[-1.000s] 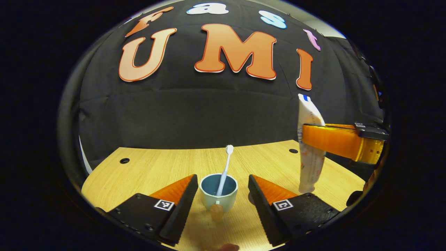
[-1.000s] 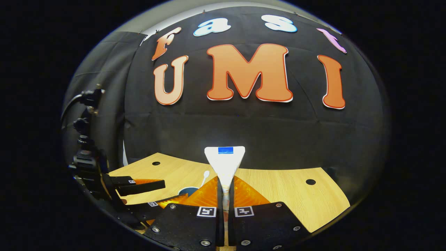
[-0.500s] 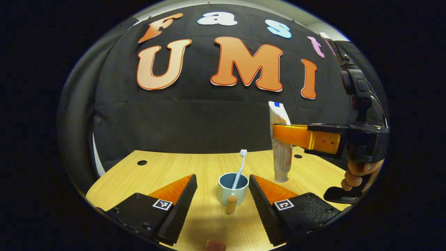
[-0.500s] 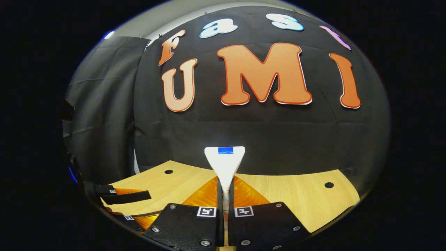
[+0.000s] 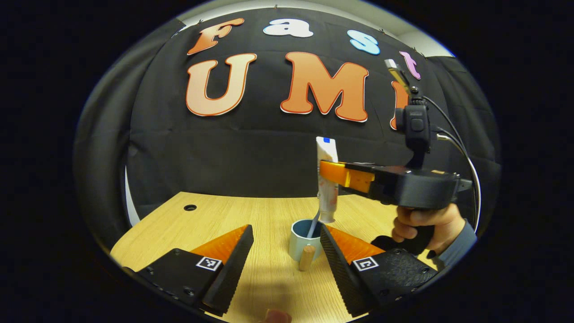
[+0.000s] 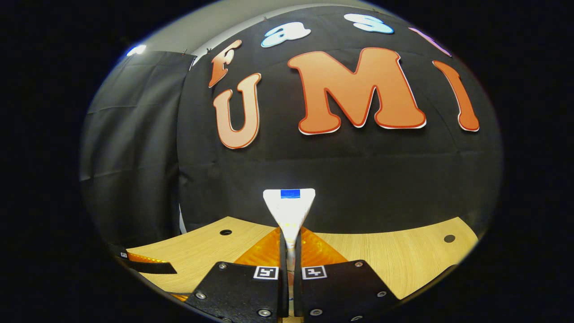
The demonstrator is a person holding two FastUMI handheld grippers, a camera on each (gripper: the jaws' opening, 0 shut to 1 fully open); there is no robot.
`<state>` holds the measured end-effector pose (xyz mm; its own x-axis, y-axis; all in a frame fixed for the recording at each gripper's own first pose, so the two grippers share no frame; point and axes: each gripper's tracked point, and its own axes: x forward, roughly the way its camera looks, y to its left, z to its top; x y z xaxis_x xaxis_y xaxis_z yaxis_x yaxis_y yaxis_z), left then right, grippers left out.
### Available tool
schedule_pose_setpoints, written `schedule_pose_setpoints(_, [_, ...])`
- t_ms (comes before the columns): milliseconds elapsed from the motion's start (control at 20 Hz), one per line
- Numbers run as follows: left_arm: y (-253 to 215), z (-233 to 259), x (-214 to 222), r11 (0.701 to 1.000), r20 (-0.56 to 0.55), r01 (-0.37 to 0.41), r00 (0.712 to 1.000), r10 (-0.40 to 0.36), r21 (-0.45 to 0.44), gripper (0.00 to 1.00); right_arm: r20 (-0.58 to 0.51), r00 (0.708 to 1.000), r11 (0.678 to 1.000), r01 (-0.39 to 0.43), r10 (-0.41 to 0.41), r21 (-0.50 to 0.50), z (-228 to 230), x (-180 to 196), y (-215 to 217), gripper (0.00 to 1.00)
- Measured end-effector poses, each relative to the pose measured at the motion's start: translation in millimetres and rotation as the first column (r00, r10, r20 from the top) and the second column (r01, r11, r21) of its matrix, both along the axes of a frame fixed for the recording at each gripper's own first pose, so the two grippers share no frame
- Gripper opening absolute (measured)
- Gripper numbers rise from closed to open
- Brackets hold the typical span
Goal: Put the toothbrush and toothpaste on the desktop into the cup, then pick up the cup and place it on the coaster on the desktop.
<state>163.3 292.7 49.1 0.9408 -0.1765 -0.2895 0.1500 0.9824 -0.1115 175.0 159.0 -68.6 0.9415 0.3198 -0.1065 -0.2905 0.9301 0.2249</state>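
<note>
Toothpaste (image 5: 327, 179) in right gripper (image 5: 323, 172), above cup (image 5: 305, 240).

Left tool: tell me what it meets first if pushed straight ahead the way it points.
Most likely the cup. The left tool stands open with the cup centred just ahead between its fingers, toothbrush inside. The toothpaste hangs above it. Depth is unclear.
</note>
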Motion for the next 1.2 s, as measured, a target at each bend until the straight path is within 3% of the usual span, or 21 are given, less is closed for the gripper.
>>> schedule_pose_setpoints(400, [10,-9,6,1.000,-0.015,-0.009,1.000,0.009,0.010,0.90,-0.094,0.995,0.999,-0.043,0.042,-0.010,-49,20,27,0.05])
schedule_pose_setpoints(650, [10,-16,5,1.000,-0.039,-0.011,0.999,0.011,0.002,0.93,-0.157,0.985,0.997,-0.078,0.074,-0.015,-70,6,27,0.08])
schedule_pose_setpoints(900, [0,-14,4,1.000,-0.047,0.001,0.999,-0.001,-0.005,0.93,-0.177,0.979,0.993,-0.111,0.102,-0.043,-59,-14,15,0.30])
schedule_pose_setpoints(1200, [-24,-29,10,0.999,-0.133,0.050,0.990,-0.050,-0.004,0.93,-0.103,0.993,0.997,-0.069,0.065,-0.034,-11,-36,-25,0.54])
